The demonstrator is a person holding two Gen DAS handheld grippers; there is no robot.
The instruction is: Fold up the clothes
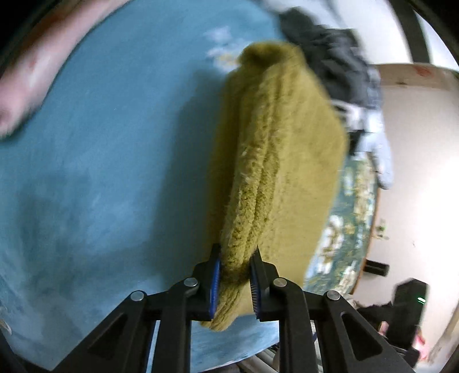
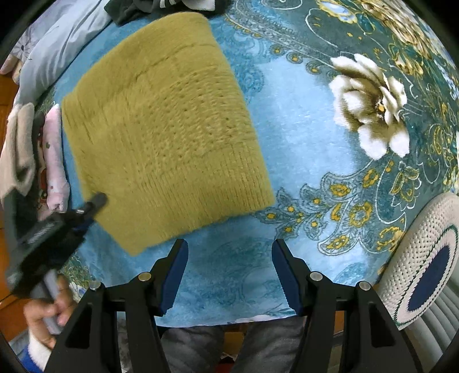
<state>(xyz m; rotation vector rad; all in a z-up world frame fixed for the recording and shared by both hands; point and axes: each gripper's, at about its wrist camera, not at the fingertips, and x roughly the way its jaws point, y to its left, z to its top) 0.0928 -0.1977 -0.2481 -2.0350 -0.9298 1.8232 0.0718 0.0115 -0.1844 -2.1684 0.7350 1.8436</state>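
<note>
A folded mustard-yellow knitted sweater (image 1: pixel 275 149) is pinched at its near edge by my left gripper (image 1: pixel 235 266), which is shut on several layers of the knit. In the right wrist view the sweater (image 2: pixel 166 134) shows as a thick rectangle over the blue floral blanket (image 2: pixel 301 120), with the left gripper (image 2: pixel 94 203) clamped on its near-left corner and a hand (image 2: pixel 48 312) holding that tool. My right gripper (image 2: pixel 229 258) is open just below the sweater's near edge, with only blanket between its fingers. The sweater is blurred.
Dark clothes (image 2: pixel 134 8) and a pale grey-blue garment (image 2: pixel 57 43) lie beyond the sweater. Folded pink (image 2: pixel 54 160) and beige (image 2: pixel 20 152) clothes sit at the left. A white crocheted cushion (image 2: pixel 424 258) with a navy centre is at the right. Grey trouser legs (image 2: pixel 200 344) are below.
</note>
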